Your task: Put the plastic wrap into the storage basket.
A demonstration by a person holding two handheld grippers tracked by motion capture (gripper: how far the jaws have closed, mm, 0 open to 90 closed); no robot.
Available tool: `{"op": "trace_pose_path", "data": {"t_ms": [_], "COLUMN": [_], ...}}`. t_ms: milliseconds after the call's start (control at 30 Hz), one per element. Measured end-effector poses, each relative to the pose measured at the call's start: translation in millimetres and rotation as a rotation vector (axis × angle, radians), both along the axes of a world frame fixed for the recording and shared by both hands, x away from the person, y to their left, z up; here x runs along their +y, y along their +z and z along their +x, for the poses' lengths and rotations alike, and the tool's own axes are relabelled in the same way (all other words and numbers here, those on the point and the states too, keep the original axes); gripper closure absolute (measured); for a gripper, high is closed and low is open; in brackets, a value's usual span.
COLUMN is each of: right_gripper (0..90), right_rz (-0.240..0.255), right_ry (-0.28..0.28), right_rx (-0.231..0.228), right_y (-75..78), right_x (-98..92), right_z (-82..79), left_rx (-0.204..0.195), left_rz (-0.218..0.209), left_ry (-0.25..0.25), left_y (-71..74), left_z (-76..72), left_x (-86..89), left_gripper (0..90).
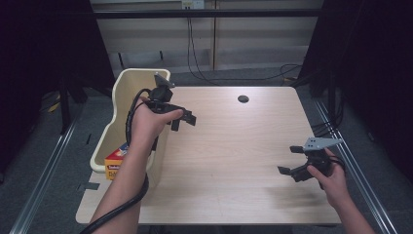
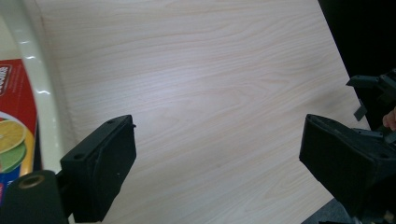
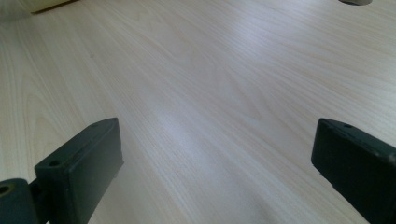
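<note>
My left gripper (image 1: 183,121) hangs open over the left side of the wooden table (image 1: 234,146), just beside a cream bin (image 1: 127,80). In the left gripper view its jaws stand wide apart with bare wood between them (image 2: 219,140). A red and orange box with citrus pictures (image 2: 14,135) lies inside the bin, whose rim (image 2: 41,91) runs along the left. My right gripper (image 1: 290,160) is open near the table's right front, and nothing is between its jaws in the right gripper view (image 3: 215,140).
A round dark cable hole (image 1: 243,99) sits at the back of the table. The box (image 1: 116,161) shows at the near end of the bin. The right gripper (image 2: 373,88) appears far off in the left gripper view. Metal rails flank the table on the floor.
</note>
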State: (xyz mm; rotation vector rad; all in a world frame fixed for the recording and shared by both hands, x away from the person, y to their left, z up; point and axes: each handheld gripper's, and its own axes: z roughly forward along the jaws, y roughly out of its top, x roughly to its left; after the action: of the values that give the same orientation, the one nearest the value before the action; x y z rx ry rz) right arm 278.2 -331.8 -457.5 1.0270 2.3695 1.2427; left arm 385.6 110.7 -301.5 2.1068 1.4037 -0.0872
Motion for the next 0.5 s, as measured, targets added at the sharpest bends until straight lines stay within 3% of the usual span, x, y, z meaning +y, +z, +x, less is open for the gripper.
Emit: {"op": "trace_pose_path", "data": {"t_ms": [333,433,500], "right_gripper": [1.8,1.8,1.8], "right_rz": [-0.002,-0.005,-0.005], "right_ry": [0.009,0.006,0.007], "right_rx": [0.002,-0.001,-0.001], "right_y": [-0.3,-0.2,-0.2], "right_x": [0.2,0.3,0.4], "right_z": [0.0,-0.1,-0.1], "left_rx": [0.008,0.009,0.014], "left_rz": [-0.013,0.002,-0.013], "left_ry": [-0.05,-0.062,-0.064], "left_y": [-15.1,-20.5,-23.9], "left_z": [-3.9,-5.1,-5.7], "left_x": [-13.6,-18.2,-20.8], "left_gripper": [10.2,10.0,10.0]}}
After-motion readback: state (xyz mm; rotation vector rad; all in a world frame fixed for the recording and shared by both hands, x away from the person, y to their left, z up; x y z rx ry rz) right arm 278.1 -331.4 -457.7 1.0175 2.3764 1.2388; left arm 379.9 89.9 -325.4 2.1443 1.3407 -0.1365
